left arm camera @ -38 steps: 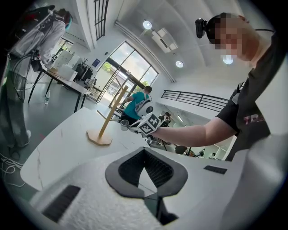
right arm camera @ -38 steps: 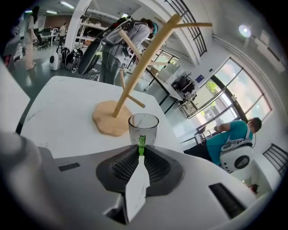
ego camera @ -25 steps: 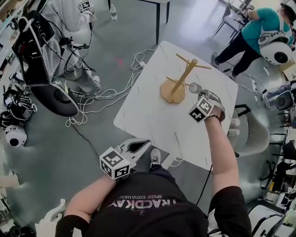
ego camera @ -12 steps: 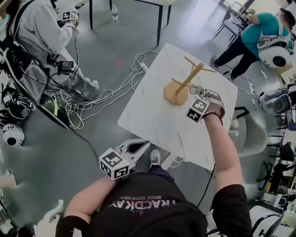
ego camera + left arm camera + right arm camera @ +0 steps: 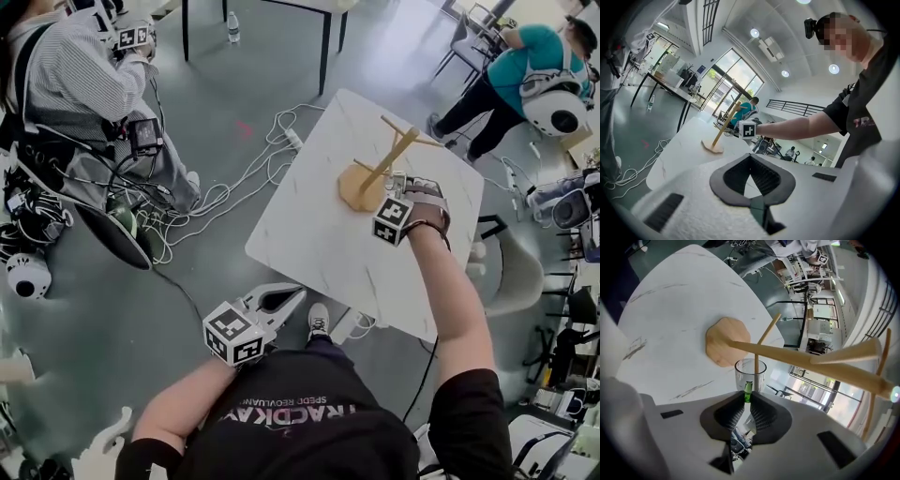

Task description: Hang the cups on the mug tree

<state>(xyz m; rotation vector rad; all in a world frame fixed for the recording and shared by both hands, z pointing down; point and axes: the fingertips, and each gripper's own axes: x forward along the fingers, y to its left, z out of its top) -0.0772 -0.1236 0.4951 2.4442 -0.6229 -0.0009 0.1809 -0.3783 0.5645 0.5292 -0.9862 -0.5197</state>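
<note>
Close to your body, off the desk [image 5: 309, 225], your left claw [image 5: 300, 293] is pressed together, empty. Farther out, your right claw [image 5: 748, 398] pinches the green handle [image 5: 747, 391] of a clear cup [image 5: 744, 373] — a thin peg of the wooden mug tree [image 5: 787, 357] crosses the cup.

Clear glass cup [image 5: 751, 373], pale matt wooden mug tree [image 5: 787, 357], smooth white marbled table [image 5: 670, 310].

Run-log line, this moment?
right gripper: shut on clear glass cup, by green handle | cup: at wooden mug tree peg, not released | left gripper: shut, empty
</note>
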